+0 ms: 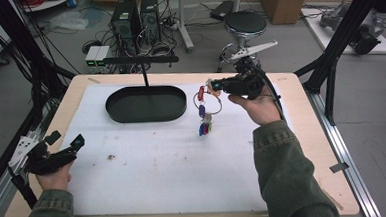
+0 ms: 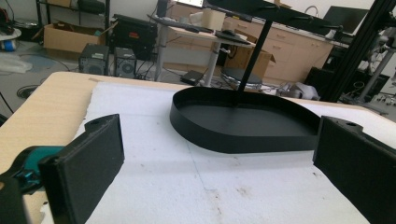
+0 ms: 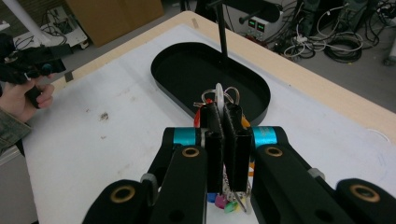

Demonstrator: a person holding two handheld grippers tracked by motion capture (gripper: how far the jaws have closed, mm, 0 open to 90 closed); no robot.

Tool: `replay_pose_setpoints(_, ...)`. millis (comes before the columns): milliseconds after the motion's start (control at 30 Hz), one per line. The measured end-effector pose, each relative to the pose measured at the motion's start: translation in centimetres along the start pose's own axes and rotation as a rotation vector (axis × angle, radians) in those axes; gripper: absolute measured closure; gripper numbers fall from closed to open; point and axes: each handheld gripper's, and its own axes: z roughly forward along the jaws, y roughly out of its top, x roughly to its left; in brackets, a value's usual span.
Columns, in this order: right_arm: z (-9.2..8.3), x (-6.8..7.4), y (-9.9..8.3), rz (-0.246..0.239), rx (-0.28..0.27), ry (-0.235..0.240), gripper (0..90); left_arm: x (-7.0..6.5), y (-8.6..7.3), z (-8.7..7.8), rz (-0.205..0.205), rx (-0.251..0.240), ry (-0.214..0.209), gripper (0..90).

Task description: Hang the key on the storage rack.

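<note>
My right tongs (image 1: 214, 85) pinch the metal key ring with coloured tags (image 1: 205, 109) aloft, not yet on the black oval-based stand (image 1: 145, 104); left tongs (image 1: 65, 145) idle open.

**Tally at the table: two claws, one key bunch, one tray**

Two claws were in play: the right claw (image 1: 215, 85) and the left claw (image 1: 65, 145). One key bunch (image 1: 205, 112) hung from the right claw's closed jaws, carrying several coloured tags too small to count. One black oval tray (image 1: 146, 105) sat just beside that claw, with one upright post (image 1: 144, 76). One white mat (image 1: 158, 160) lay below both.
</note>
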Motion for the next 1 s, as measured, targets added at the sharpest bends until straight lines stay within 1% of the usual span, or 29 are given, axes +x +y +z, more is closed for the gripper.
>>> replay_pose_setpoints(100, 0.3, 0.0, 1.1, -0.008, -0.012, 0.010, 87.9, 0.0, 0.0, 0.0, 0.003, 0.001, -0.001, 2.4)
replay_pose_setpoints(233, 0.8, -0.1, 2.4, -0.028, -0.010, 0.027, 87.9, 0.0, 0.0, 0.1, 0.000, -0.002, -0.004, 2.4)
replay_pose_setpoints(367, 1.3, -0.2, 3.2, -0.033, -0.013, 0.040, 87.9, 0.1, 0.0, 0.1, -0.004, -0.003, -0.005, 2.4)
replay_pose_setpoints(400, 1.6, -0.3, 3.8, -0.033, -0.011, 0.041, 88.0, 0.1, 0.0, 0.1, -0.005, -0.001, -0.006, 2.4)
replay_pose_setpoints(500, 2.1, -0.7, 4.6, -0.030, -0.026, 0.059, 87.9, 0.2, 0.0, 0.0, -0.010, -0.002, -0.003, 2.4)
replay_pose_setpoints(567, 2.5, -0.7, 5.1, -0.021, -0.026, 0.068, 87.9, 0.2, 0.0, -0.1, -0.014, -0.008, -0.002, 2.4)
replay_pose_setpoints(600, 2.8, -0.8, 5.3, -0.027, -0.028, 0.070, 87.9, 0.3, 0.0, -0.2, -0.019, -0.010, 0.001, 2.4)
replay_pose_setpoints(767, 3.6, -0.7, 6.1, -0.033, -0.026, 0.088, 87.9, 0.3, -0.1, -0.2, -0.026, -0.011, -0.002, 2.4)
replay_pose_setpoints(833, 4.2, -0.6, 6.8, -0.043, -0.021, 0.094, 87.9, 0.3, -0.1, -0.1, -0.024, -0.009, -0.002, 2.4)
replay_pose_setpoints(933, 4.4, -0.5, 7.3, -0.041, -0.017, 0.095, 87.9, 0.3, -0.1, -0.2, -0.026, -0.011, -0.003, 2.4)
replay_pose_setpoints(967, 4.5, -0.3, 7.8, -0.041, -0.022, 0.101, 87.9, 0.3, -0.1, -0.2, -0.026, -0.011, -0.002, 2.4)
replay_pose_setpoints(1000, 4.5, -0.2, 8.0, -0.052, -0.029, 0.099, 87.9, 0.3, -0.1, -0.1, -0.026, -0.011, -0.001, 2.4)
